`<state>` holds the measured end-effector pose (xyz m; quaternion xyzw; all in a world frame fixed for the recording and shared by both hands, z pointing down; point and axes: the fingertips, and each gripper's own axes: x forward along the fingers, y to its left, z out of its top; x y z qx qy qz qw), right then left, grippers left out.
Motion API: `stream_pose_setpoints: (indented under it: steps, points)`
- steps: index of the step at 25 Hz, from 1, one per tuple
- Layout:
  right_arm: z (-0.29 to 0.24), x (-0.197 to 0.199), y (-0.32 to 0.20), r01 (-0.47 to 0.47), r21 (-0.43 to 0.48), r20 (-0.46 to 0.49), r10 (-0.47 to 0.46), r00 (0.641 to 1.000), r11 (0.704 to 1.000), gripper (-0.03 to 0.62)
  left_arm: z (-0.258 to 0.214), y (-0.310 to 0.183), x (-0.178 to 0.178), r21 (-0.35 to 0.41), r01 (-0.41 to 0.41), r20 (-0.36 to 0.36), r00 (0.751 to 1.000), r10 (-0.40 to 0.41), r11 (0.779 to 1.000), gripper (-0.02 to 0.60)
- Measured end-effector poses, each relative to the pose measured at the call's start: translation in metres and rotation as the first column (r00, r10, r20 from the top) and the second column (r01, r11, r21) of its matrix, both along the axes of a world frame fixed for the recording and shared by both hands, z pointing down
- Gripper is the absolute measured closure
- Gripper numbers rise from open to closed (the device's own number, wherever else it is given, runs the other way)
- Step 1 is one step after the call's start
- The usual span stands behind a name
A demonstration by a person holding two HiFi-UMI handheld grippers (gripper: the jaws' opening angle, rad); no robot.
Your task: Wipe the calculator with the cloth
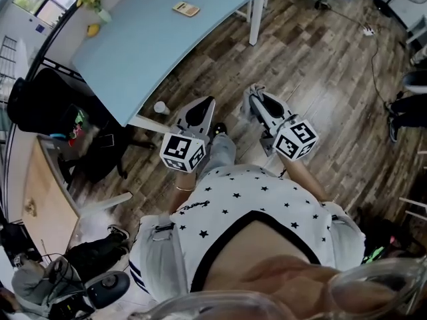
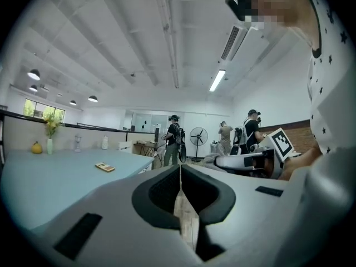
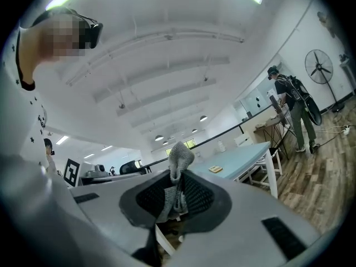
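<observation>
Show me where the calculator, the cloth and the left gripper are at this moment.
calculator (image 1: 186,9), head view, middle of its top face.
cloth (image 3: 179,159), right gripper view, bunched end sticking up above the jaws.
left gripper (image 2: 180,168), left gripper view, where its closed jaw tips meet.

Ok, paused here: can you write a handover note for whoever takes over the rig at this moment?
Left tongs: shut, nothing between them.
Right tongs: shut on the grey cloth.
Calculator: lying on the blue table, far from both tongs, which are held close to the person's body over the wood floor.
Done: the cloth is gripped.
Left: go to the table and wipe the calculator; no wiping looks to have begun.
</observation>
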<state>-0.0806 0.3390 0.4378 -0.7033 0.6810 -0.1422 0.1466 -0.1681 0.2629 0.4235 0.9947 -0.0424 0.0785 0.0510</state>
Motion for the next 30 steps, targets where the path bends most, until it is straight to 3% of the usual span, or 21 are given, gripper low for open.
stream_pose_setpoints:
  steps: [20, 30]
  points:
    - [-0.004, 0.082, -0.117, -0.115, -0.061, 0.002, 0.115, 0.993, 0.992, 0.546, 0.002, -0.135, 0.096, -0.04, -0.099, -0.022, 0.995, 0.098, 0.994, 0.551]
    - [-0.009, 0.106, -0.175, -0.13, -0.059, -0.011, 0.13, 0.991, 0.99, 0.546, -0.001, -0.187, 0.118, 0.035, -0.125, -0.024, 0.992, 0.126, 0.992, 0.551]
